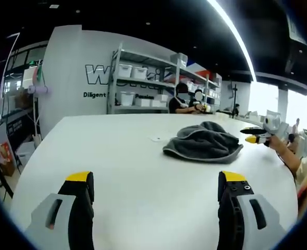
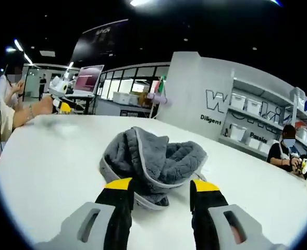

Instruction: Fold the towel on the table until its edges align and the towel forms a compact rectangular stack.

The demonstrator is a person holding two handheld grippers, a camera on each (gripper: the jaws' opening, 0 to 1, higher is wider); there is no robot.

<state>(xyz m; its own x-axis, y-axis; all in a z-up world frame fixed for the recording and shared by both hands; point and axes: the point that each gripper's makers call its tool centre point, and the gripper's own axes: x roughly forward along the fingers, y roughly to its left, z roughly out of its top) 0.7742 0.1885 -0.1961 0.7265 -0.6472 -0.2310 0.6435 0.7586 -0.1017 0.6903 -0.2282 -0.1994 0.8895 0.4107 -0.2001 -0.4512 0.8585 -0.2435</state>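
Two sets of yellow-tipped tongs face one crumpled grey towel (image 2: pixel 153 161) on a white tabletop (image 2: pixel 49 156). In the right gripper view, the right tongs (image 2: pixel 161 188) stand nearest the towel, jaws apart, their tips just at its near edge with the cloth bulging between and beyond them; whether they touch the fabric cannot be told. In the left gripper view, the left tongs (image 1: pixel 156 179) hold their jaws wide apart over bare tabletop (image 1: pixel 117 156), well short of the towel (image 1: pixel 204 140), which lies ahead and to the right of them in a loose heap with a pale hem showing. Just beyond the towel's right side in that view, the right tongs (image 1: pixel 253 134) reach in from the edge, held by a person's hand (image 1: pixel 279 145). Farther back from the towel stand metal shelves (image 1: pixel 143 78) of white bins against a lettered wall (image 1: pixel 70 78), with two seated people (image 1: pixel 187 99) nearby.
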